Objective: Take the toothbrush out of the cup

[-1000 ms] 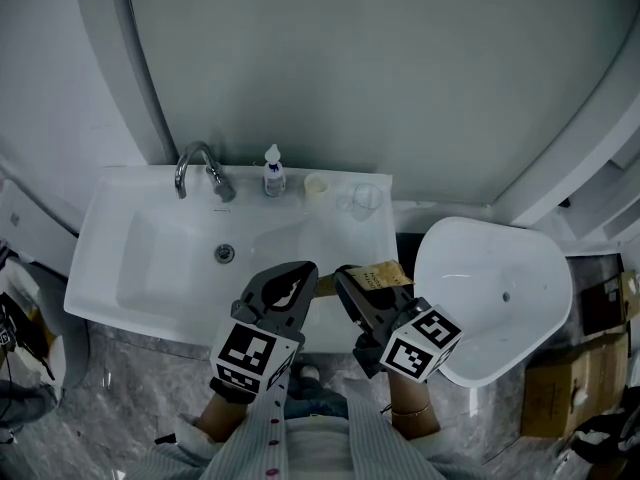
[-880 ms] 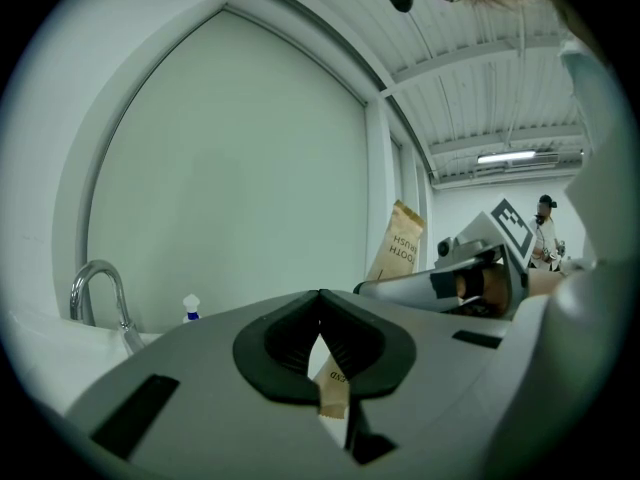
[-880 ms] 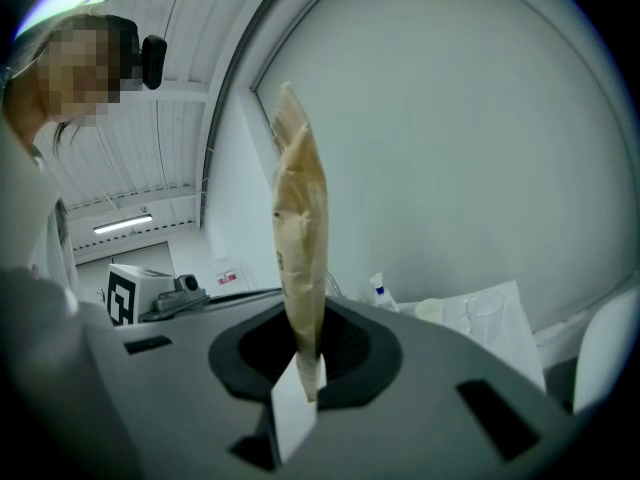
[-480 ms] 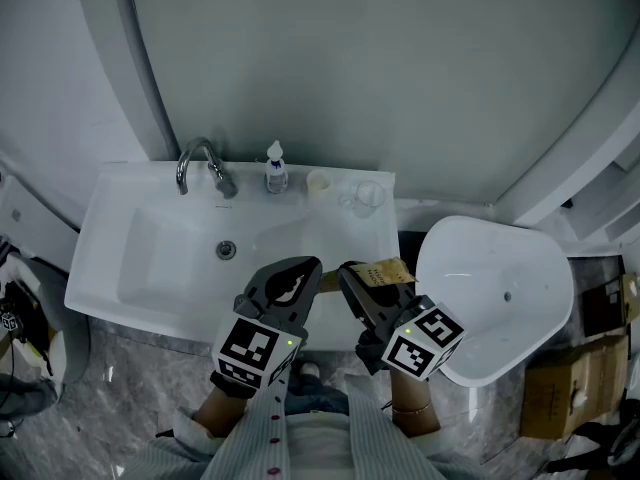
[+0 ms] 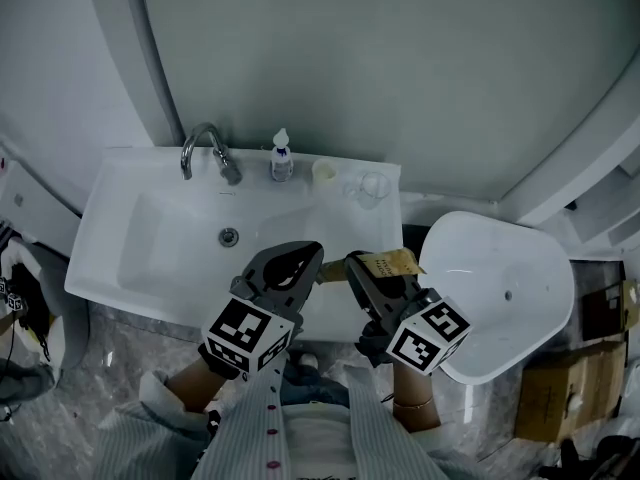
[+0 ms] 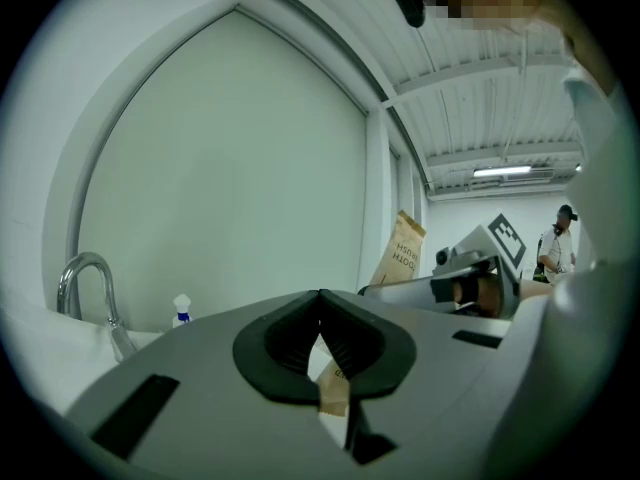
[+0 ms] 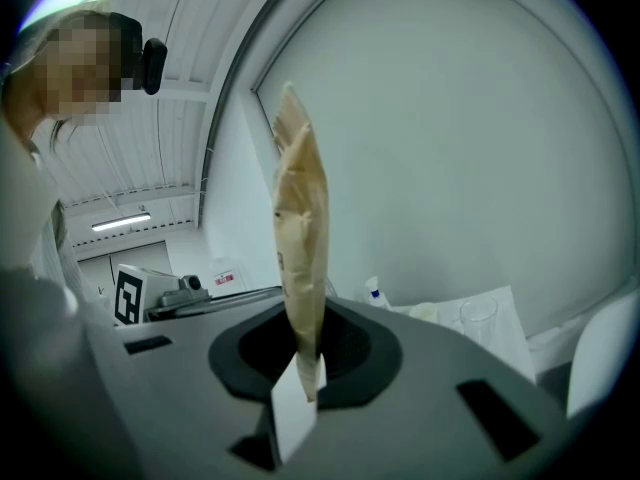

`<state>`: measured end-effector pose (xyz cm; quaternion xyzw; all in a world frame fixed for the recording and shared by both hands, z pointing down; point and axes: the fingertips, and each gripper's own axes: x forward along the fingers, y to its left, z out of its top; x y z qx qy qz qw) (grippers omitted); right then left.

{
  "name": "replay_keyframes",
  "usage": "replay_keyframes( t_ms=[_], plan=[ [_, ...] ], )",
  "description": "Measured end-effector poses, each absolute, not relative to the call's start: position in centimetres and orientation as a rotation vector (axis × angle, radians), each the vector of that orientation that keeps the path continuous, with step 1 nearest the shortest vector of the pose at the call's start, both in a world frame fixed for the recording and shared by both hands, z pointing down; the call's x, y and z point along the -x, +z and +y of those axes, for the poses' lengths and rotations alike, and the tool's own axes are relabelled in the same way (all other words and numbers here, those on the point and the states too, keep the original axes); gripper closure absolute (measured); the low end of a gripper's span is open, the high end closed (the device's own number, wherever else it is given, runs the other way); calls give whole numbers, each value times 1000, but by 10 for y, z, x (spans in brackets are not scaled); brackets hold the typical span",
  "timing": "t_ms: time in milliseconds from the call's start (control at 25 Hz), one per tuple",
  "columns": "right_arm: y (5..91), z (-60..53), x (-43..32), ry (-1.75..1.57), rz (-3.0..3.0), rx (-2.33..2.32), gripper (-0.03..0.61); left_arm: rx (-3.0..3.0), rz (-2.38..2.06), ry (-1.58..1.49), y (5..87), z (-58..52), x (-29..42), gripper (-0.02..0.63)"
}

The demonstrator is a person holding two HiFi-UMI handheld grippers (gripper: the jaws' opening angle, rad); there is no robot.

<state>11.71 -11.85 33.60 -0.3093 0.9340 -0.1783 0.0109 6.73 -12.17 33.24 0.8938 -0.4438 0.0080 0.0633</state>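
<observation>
My right gripper (image 5: pixel 362 271) is shut on a brown paper toothbrush package (image 5: pixel 388 262), which stands up from its jaws in the right gripper view (image 7: pixel 298 228). My left gripper (image 5: pixel 303 260) is beside it, jaws shut, with a strip of the same brown paper (image 6: pixel 333 388) pinched low between them. Both are held level over the front rim of the white sink (image 5: pixel 130 268). A clear glass cup (image 5: pixel 375 185) and a small cream cup (image 5: pixel 322 171) stand on the sink's back ledge, well away from both grippers. No bare toothbrush shows in either cup.
A chrome faucet (image 5: pixel 205 148) and a small pump bottle (image 5: pixel 282 158) stand on the back ledge. A white toilet bowl (image 5: pixel 500 288) sits to the right of the sink, with cardboard boxes (image 5: pixel 560 398) on the floor beyond. A grey wall panel rises behind.
Both grippers keep their places and their hold on the brown package. Only the head view has shifted slightly.
</observation>
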Motion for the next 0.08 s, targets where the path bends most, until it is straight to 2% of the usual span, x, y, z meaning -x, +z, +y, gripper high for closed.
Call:
replay_keyframes(
  t_ms=[80],
  plan=[
    [333,-120,-120,-542,2908,971,537,-2711,-1318,24,332,-122,-69,597]
  ],
)
